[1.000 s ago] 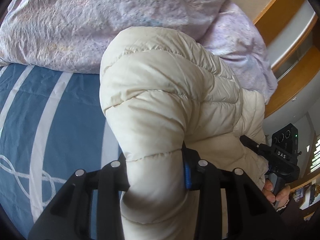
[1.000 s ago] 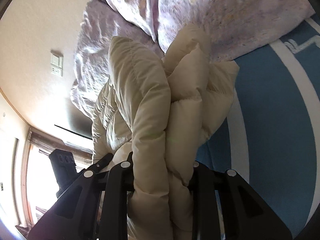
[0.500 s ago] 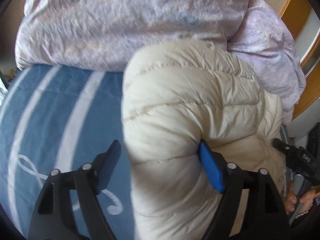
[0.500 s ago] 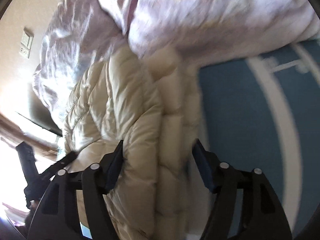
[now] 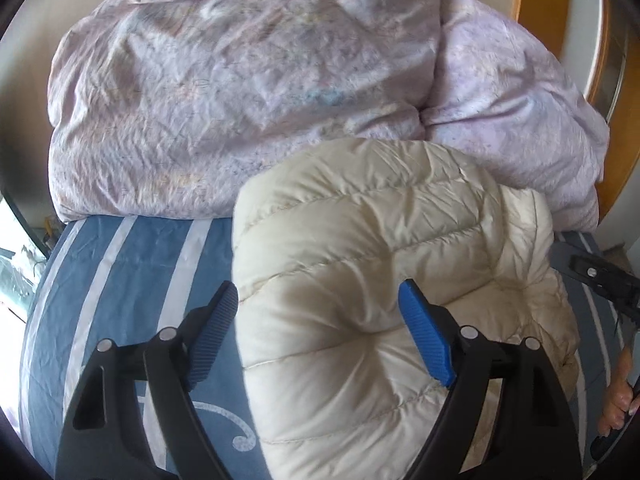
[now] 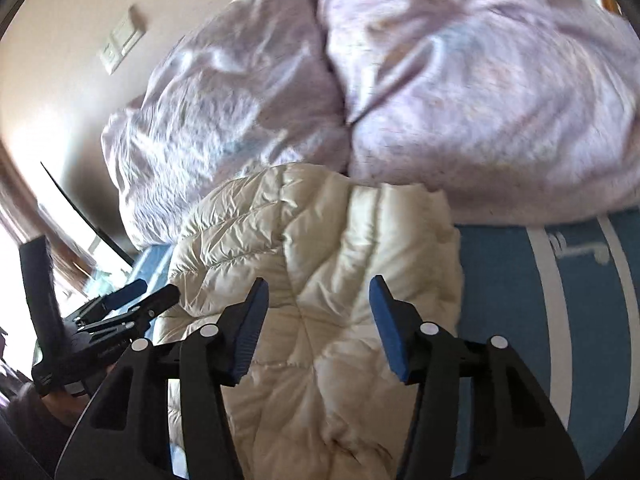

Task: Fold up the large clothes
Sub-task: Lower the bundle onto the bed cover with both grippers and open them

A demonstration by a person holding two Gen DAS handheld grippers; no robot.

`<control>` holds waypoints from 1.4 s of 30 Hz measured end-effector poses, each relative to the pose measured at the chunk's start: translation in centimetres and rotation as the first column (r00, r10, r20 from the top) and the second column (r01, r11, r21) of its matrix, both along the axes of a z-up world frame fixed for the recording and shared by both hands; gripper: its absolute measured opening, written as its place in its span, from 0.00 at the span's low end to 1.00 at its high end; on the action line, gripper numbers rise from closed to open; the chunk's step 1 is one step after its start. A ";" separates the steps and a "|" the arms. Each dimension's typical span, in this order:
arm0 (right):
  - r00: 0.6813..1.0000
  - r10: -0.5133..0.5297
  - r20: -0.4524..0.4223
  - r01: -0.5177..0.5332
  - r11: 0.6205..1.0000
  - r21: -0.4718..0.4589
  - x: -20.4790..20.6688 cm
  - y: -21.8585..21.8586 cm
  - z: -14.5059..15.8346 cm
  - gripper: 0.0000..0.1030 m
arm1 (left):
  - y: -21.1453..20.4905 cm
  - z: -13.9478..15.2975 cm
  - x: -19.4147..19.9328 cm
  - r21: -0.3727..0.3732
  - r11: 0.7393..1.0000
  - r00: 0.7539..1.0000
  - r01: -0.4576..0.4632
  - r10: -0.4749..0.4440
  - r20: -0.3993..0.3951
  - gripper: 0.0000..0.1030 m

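Observation:
A cream quilted puffer jacket [image 5: 380, 280] lies folded in a thick bundle on the blue striped bed sheet [image 5: 132, 280]. It also shows in the right wrist view [image 6: 320, 280]. My left gripper [image 5: 320, 336] is open, its blue pads on either side of the jacket's near end, not squeezing it. My right gripper [image 6: 316, 328] is open above the jacket, pads apart and clear of the fabric. The left gripper shows at the left edge of the right wrist view [image 6: 120, 312].
A crumpled lilac duvet [image 5: 240, 92] is heaped behind the jacket, against the wall. A wooden frame [image 5: 540, 12] stands at far right. A wall switch plate [image 6: 120, 44] is at upper left. The blue sheet [image 6: 540, 300] extends right of the jacket.
Both grippers were shut on the lifted jacket. They opened, let it drop onto the bed, and drew back from it.

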State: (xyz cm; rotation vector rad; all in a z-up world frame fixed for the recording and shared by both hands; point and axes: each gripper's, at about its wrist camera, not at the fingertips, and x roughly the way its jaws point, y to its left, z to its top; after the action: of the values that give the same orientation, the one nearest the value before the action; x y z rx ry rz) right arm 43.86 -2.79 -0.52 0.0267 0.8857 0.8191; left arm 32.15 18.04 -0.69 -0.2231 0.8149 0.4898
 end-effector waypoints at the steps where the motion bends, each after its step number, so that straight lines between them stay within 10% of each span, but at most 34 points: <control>1: 1.000 -0.005 0.008 0.005 1.000 -0.011 0.0 0.2 -0.1 0.51 | -0.1 -0.2 0.2 0.002 1.000 1.000 0.001 -0.001 -0.004 0.80; 15: 0.999 -0.050 0.016 0.052 0.986 -0.160 1.9 1.1 -5.2 0.48 | -0.7 -3.7 3.1 0.054 0.998 0.998 0.017 -0.014 -0.053 0.82; 42: 0.998 -0.061 0.025 0.064 0.992 -0.106 3.0 1.4 -10.5 0.49 | 1.1 -8.5 4.5 0.007 1.000 0.999 -0.016 0.017 -0.043 0.94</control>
State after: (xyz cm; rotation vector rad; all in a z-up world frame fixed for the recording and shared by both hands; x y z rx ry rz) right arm 46.83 -1.35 -10.97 -0.0479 0.9029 0.7116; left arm 36.66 19.17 -9.15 -0.2139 0.8541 0.5143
